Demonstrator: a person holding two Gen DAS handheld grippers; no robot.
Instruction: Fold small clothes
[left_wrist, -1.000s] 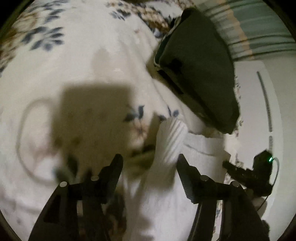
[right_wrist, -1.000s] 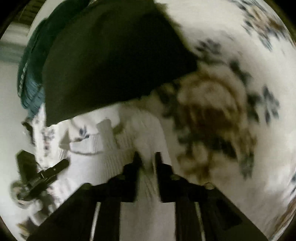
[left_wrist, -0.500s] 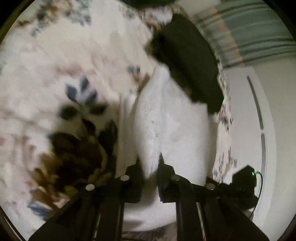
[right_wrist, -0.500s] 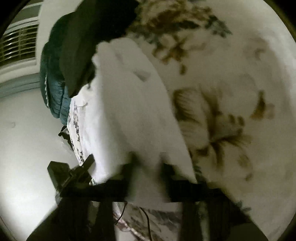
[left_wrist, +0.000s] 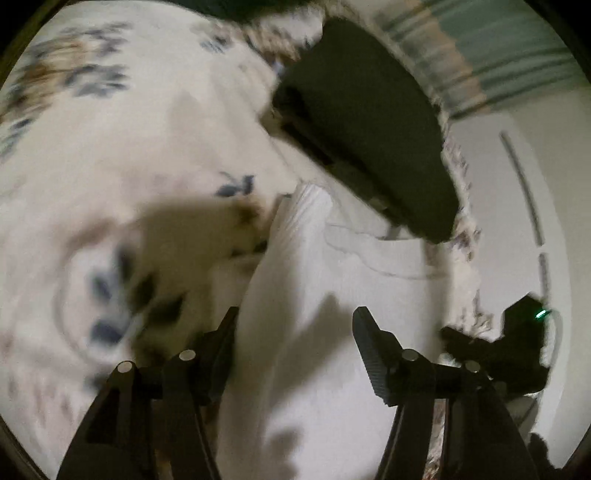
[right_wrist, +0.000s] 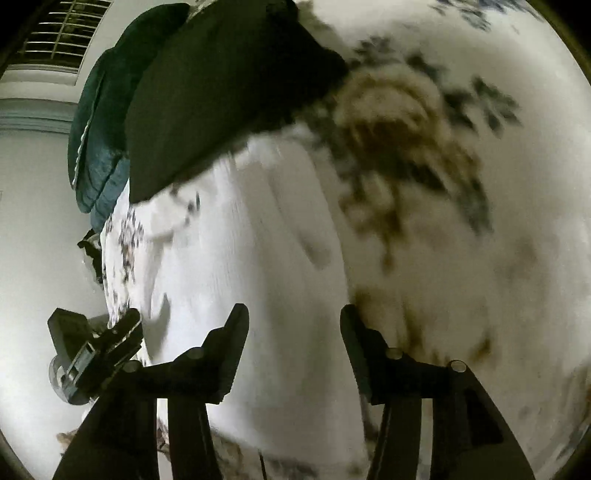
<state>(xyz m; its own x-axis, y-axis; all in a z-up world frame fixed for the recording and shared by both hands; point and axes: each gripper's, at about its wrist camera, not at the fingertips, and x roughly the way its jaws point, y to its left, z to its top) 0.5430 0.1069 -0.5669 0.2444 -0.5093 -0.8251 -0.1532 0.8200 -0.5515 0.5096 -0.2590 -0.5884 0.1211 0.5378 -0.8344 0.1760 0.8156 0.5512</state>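
Note:
A white ribbed garment (left_wrist: 332, 295) lies on the floral bedspread (left_wrist: 129, 147), near the bed's edge. It also shows in the right wrist view (right_wrist: 258, 258), spread flat below a dark folded cloth. My left gripper (left_wrist: 295, 325) is open and empty, its jaws wide apart just above the garment. My right gripper (right_wrist: 293, 321) is open and empty too, over the garment's right side. Each gripper shows in the other's view: the right gripper (left_wrist: 498, 343) at the lower right, the left gripper (right_wrist: 99, 347) at the lower left.
A dark folded cloth (left_wrist: 369, 122) lies at the garment's far end, also in the right wrist view (right_wrist: 221, 92). A teal quilted item (right_wrist: 96, 129) lies behind it. The pale floor (left_wrist: 517, 221) is beyond the bed's edge. The bedspread (right_wrist: 443, 184) stretches to the right.
Both grippers were shut on the white garment and held it up half a second ago. Now both are open and the garment lies flat on the bed.

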